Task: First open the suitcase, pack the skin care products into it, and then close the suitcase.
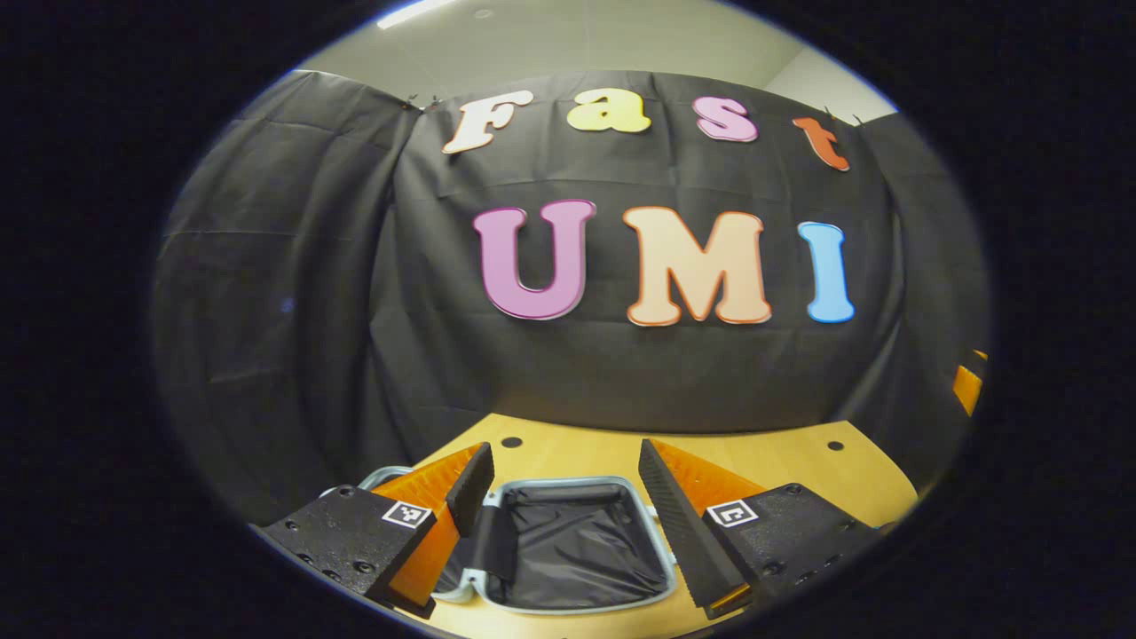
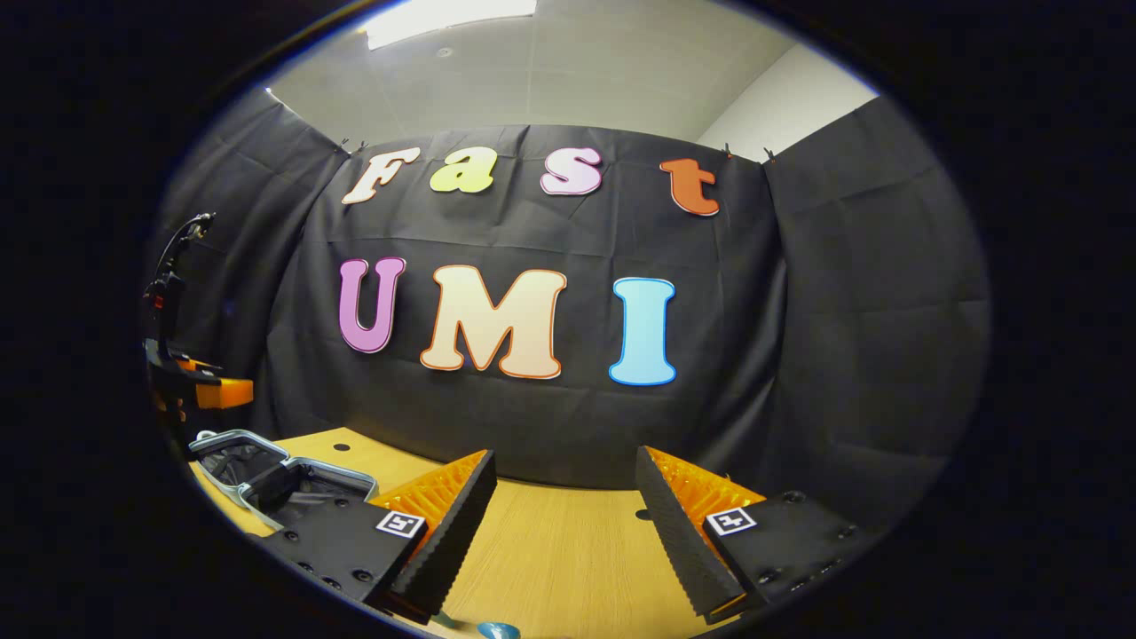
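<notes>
The suitcase (image 1: 577,541) lies open on the wooden table (image 1: 763,461), showing a black lining inside a silver rim. My left gripper (image 1: 568,510) hovers above it, open, nothing between its fingers. In the right gripper view the same suitcase (image 2: 266,479) sits at the far left of the table, both halves spread flat. My right gripper (image 2: 564,524) is open over bare tabletop (image 2: 568,532) to the right of the case. A small blue object (image 2: 499,631) peeks in at the bottom edge, below the right gripper. The left gripper (image 2: 191,386) hangs above the suitcase.
Black cloth walls close the booth behind and on both sides of the table. The tabletop has small round holes (image 1: 512,441) near its back edge. A part of the other gripper (image 1: 967,383) shows at the right edge of the left gripper view.
</notes>
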`<state>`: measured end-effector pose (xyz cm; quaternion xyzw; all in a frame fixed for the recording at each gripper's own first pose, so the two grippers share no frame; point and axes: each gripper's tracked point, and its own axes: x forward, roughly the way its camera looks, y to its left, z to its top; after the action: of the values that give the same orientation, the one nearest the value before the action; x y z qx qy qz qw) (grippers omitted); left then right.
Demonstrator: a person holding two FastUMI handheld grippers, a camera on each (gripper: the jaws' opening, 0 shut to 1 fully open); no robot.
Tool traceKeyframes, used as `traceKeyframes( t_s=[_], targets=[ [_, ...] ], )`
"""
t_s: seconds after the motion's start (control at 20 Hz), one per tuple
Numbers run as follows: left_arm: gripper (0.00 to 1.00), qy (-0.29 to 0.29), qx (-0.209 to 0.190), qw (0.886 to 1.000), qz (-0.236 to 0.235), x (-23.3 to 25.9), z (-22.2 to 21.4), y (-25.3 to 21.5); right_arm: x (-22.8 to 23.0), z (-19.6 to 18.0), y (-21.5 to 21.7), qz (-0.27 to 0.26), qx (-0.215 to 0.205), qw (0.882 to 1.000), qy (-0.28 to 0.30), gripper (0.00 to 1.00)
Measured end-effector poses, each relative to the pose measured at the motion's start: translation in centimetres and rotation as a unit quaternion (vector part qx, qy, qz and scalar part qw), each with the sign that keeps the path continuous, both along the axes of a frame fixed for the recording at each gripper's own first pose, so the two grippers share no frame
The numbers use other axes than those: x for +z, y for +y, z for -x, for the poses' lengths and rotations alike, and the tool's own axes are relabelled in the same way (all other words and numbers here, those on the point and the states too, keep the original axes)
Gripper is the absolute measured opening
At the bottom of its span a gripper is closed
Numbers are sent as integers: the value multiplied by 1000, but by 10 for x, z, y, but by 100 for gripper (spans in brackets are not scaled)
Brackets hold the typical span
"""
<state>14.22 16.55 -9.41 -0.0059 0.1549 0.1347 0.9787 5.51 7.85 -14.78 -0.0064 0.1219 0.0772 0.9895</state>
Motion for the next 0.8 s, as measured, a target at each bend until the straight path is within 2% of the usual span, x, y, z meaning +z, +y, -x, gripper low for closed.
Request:
traceKeyframes(
  t_s=[0.45, 0.8],
  targets=[
    [96, 55, -84, 994, 34, -60, 8, -135, -21, 16, -46, 6, 14, 1000, 22, 99],
    [95, 133, -160, 976, 62, -132, 34, -226, -37, 39, -56, 9, 34, 998, 45, 99]
  ],
)
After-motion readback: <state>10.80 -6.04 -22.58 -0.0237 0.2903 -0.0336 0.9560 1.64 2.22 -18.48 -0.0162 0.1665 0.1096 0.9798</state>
